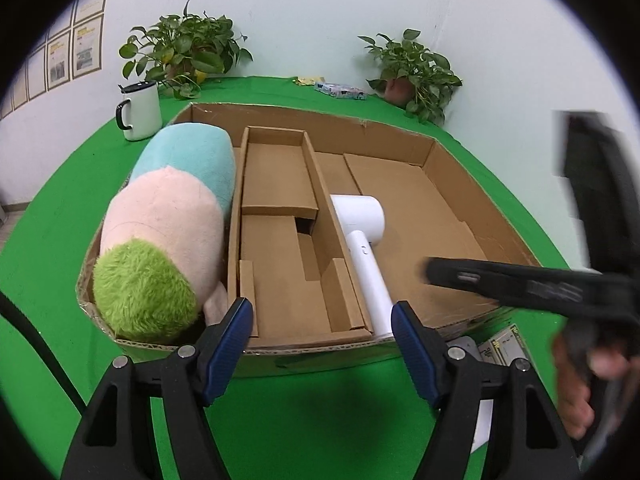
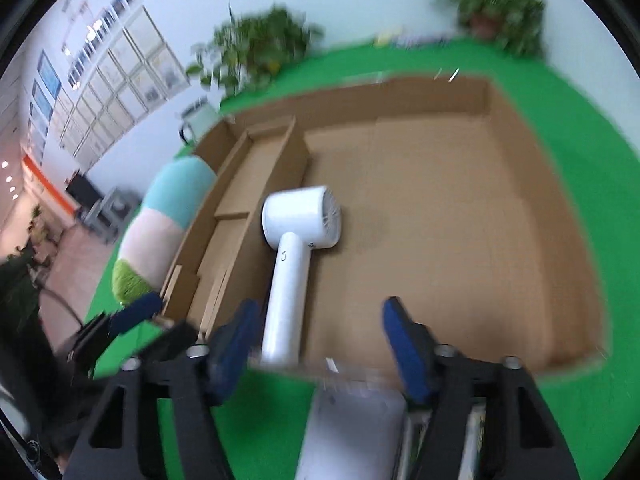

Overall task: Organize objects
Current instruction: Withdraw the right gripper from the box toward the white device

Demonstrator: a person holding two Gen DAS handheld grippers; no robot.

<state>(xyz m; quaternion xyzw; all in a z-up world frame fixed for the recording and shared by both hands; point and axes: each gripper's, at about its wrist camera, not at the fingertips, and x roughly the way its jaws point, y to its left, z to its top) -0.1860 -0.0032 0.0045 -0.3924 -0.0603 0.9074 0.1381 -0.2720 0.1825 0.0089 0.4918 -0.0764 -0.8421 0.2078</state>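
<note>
Plainly, no writing is legible; each hand-held gripper, left (image 1: 322,338) and right (image 2: 316,338), gapes empty near the white dryer (image 2: 294,248).

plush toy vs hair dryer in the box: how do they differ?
The plush toy is soft, pastel blue, pink and green; the hair dryer is hard, plain white. The plush toy fills the left compartment; the hair dryer lies in the wide right one, against the divider. Both lie lengthwise in the cardboard box, ungripped.

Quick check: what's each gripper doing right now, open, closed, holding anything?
Left gripper: open, holding nothing.
Right gripper: open, holding nothing, beside the hair dryer.
</note>
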